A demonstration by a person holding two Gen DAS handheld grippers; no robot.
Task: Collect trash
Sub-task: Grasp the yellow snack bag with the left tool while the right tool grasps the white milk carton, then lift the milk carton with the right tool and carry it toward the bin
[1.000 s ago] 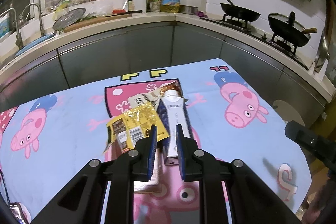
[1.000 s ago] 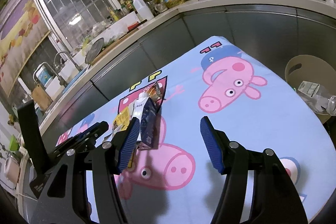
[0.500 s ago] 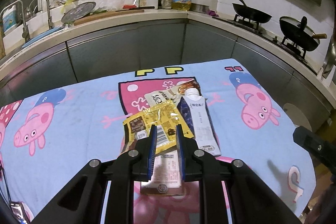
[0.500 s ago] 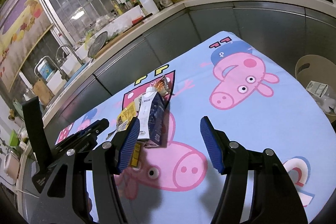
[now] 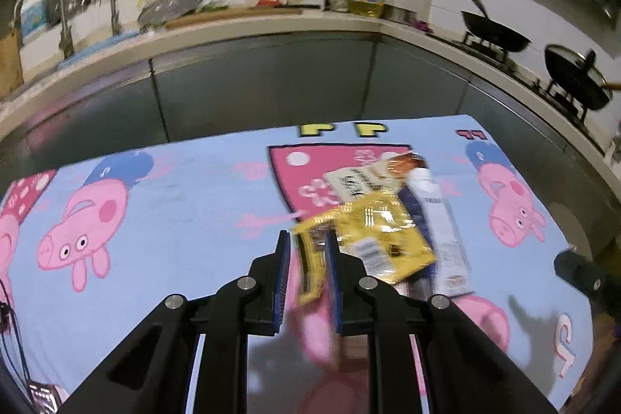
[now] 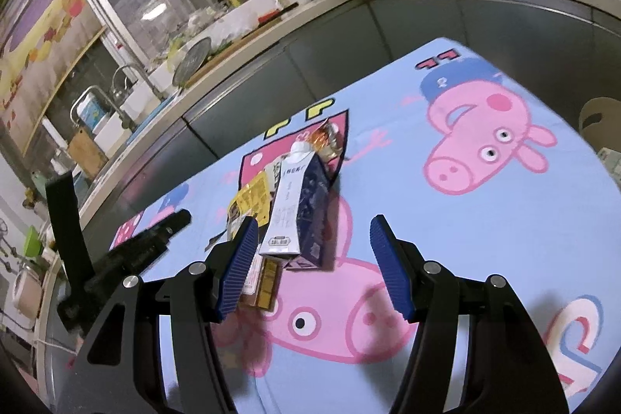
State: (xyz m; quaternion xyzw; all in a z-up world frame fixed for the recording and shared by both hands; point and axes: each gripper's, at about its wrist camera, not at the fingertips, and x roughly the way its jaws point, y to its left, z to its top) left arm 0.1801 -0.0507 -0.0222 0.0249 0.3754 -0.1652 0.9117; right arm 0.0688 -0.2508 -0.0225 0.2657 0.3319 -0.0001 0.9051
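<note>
Kitchen setting, left wrist view: a bench under a light-blue cartoon-pig cloth fills the lower half, with a curved counter behind and 2 dark woks at 2 o'clock. Left tool, at 6 o'clock, stands narrow; the left corner of a yellow wrapper lies in the gap, but blur leaves it unclear whether the pads press it. Just right of the wrapper lies a white-and-navy carton; a white printed packet lies beyond, at 12 o'clock of the wrapper.

Right wrist view: the right tool is wide and empty, its 2 blue pads apart above the cloth. The carton lies ahead, towards 11 o'clock, nearer the left pad, with the yellow wrapper at its 9 o'clock. The left tool appears as a dark shape at 9 o'clock.
</note>
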